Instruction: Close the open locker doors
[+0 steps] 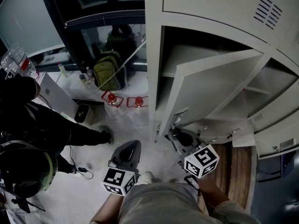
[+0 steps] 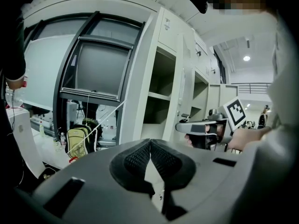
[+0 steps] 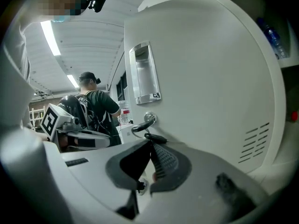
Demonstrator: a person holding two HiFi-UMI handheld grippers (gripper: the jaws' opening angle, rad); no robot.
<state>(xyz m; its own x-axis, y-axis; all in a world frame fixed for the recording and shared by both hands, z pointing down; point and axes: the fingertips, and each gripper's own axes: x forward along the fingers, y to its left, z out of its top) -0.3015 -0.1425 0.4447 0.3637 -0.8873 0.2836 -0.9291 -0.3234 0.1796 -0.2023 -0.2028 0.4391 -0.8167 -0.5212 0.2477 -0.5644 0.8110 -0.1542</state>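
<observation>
A row of pale grey lockers (image 1: 210,13) fills the right of the head view. One locker door (image 1: 212,90) stands swung out, and its face (image 3: 205,78) fills the right gripper view, with a label holder (image 3: 144,73) and a keyed lock (image 3: 146,119). My right gripper (image 1: 177,134) is shut, its tips (image 3: 150,143) just below that lock, close to the door. My left gripper (image 1: 131,148) hangs shut and empty left of the lockers; from its own view (image 2: 150,143) I see the open compartments (image 2: 159,94) ahead.
A person in black (image 1: 32,125) with a backpack stands at the left. A green backpack (image 1: 106,69) and two red items (image 1: 135,101) sit on the floor by a dark glass wall. More doors (image 1: 275,139) hang open lower right over a wooden floor strip (image 1: 238,167).
</observation>
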